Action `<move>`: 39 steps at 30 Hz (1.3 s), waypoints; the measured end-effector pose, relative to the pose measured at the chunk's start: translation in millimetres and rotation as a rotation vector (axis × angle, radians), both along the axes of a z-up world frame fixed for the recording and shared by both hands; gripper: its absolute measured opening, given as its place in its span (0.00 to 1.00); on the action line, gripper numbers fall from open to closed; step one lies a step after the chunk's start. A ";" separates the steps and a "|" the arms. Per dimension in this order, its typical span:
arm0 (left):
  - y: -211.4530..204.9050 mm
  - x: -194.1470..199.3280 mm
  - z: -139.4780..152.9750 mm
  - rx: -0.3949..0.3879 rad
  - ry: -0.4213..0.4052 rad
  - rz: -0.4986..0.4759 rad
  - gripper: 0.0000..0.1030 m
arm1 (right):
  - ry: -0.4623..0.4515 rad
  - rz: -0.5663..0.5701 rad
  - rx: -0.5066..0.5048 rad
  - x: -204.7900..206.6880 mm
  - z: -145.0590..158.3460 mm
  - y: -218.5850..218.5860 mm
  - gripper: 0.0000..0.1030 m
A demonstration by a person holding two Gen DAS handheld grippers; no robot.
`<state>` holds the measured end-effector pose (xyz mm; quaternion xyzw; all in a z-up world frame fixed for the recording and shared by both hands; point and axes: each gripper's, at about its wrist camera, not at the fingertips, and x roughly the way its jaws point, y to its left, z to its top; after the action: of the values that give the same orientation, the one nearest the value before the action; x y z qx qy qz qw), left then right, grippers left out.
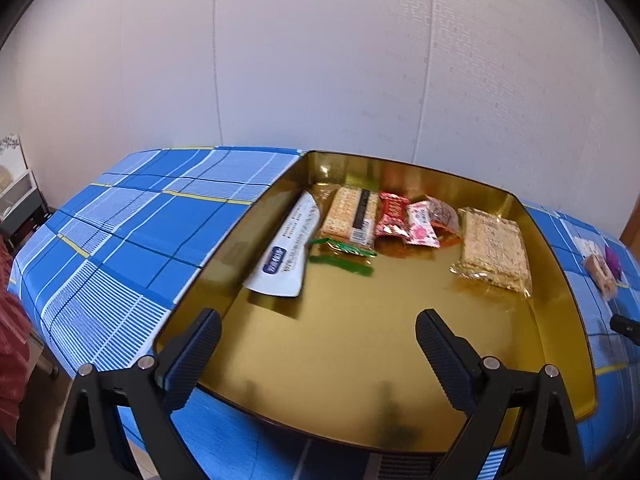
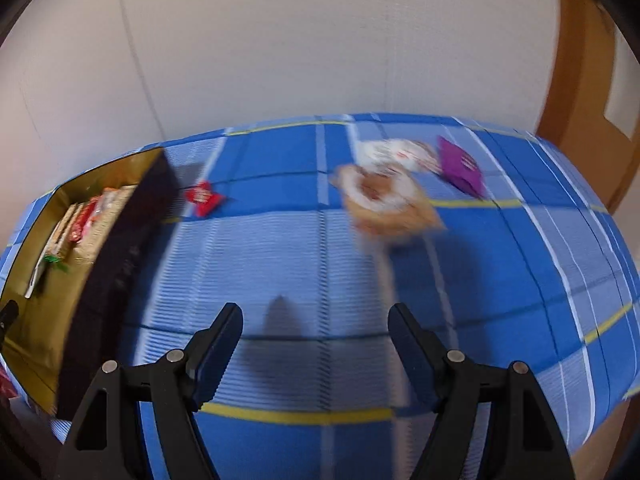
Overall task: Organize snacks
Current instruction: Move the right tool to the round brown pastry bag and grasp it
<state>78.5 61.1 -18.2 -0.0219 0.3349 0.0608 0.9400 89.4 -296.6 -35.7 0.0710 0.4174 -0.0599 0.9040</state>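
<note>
— Which one's closer to the loose snacks?

— The right gripper, low in its frame, jaws spread, nothing between them. Straight beyond it, upper middle, lies the brown-and-white packet, long axis slanting down to the right.

— And the other?

— The left gripper hangs spread and empty over the gold tray.

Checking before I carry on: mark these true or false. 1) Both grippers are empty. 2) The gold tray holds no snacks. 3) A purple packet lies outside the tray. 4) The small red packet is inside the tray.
1) True: left gripper and right gripper stand open, empty.
2) False: the gold tray already holds several snacks, like the cracker pack.
3) True: purple packet lies on the tablecloth.
4) False: small red packet lies beside the tray.
</note>
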 end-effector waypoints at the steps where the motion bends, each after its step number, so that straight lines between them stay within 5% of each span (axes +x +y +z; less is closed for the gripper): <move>1: -1.5 -0.4 -0.4 0.004 0.001 -0.006 0.96 | -0.005 -0.015 0.006 -4.5 -2.4 -7.2 0.74; 9: -13.0 -7.7 5.2 0.021 -0.006 -0.034 0.96 | -0.031 -0.091 0.064 -27.1 -20.0 -51.4 0.74; 19: -52.9 -15.9 26.3 0.059 0.008 -0.127 0.96 | -0.148 -0.104 0.073 -45.6 -13.5 -54.5 0.74; 31: -115.4 -20.1 33.3 0.099 0.062 -0.263 0.96 | -0.167 -0.116 0.145 -25.4 -10.5 -72.6 0.74; 39: -138.9 -20.9 35.1 0.093 0.088 -0.288 0.96 | -0.185 -0.034 0.055 29.5 13.8 -72.8 0.83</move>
<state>57.6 -77.8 16.8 0.0729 0.3724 -0.0584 0.9234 119.0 -369.5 -21.9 0.1081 0.3325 -0.0571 0.9352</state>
